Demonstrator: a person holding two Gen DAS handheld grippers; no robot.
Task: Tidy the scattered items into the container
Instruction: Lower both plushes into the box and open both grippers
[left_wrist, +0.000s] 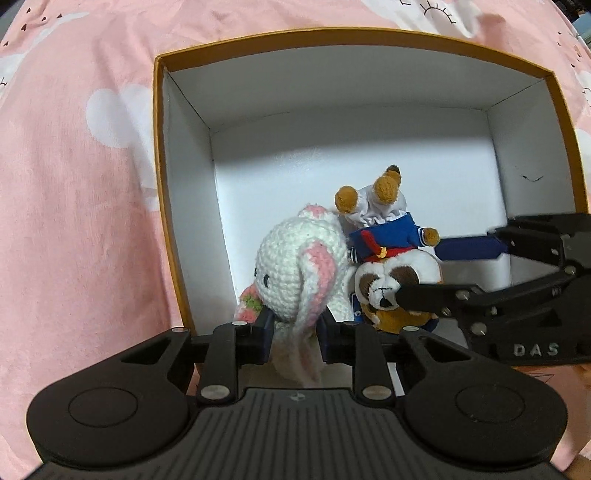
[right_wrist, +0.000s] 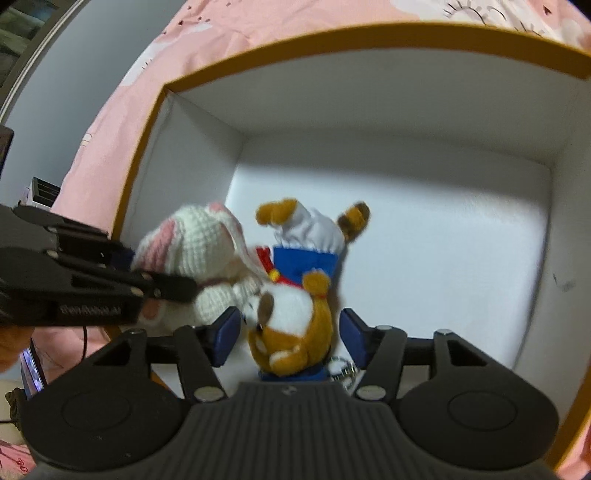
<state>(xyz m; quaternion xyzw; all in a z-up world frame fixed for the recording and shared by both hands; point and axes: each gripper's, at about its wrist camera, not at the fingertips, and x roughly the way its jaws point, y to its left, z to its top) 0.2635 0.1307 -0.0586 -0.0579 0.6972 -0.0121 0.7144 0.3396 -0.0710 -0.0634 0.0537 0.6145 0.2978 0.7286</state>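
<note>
Inside the white-walled orange-rimmed cardboard box (left_wrist: 192, 155), the left claw (left_wrist: 295, 328) grips the white-and-pink crocheted bunny's (left_wrist: 295, 266) ear at lower centre, while the right claw (right_wrist: 290, 338) stands open around the brown plush dog in blue sailor clothes (right_wrist: 295, 317).

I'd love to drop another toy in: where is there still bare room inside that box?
The box floor is bare along the far wall and toward the right wall. It is crowded at the near left corner, where the bunny and the bear lie touching, both tools over them.

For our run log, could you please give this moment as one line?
left tool: shut on crochet bunny; right tool: open around fox plush; both inside box
</note>
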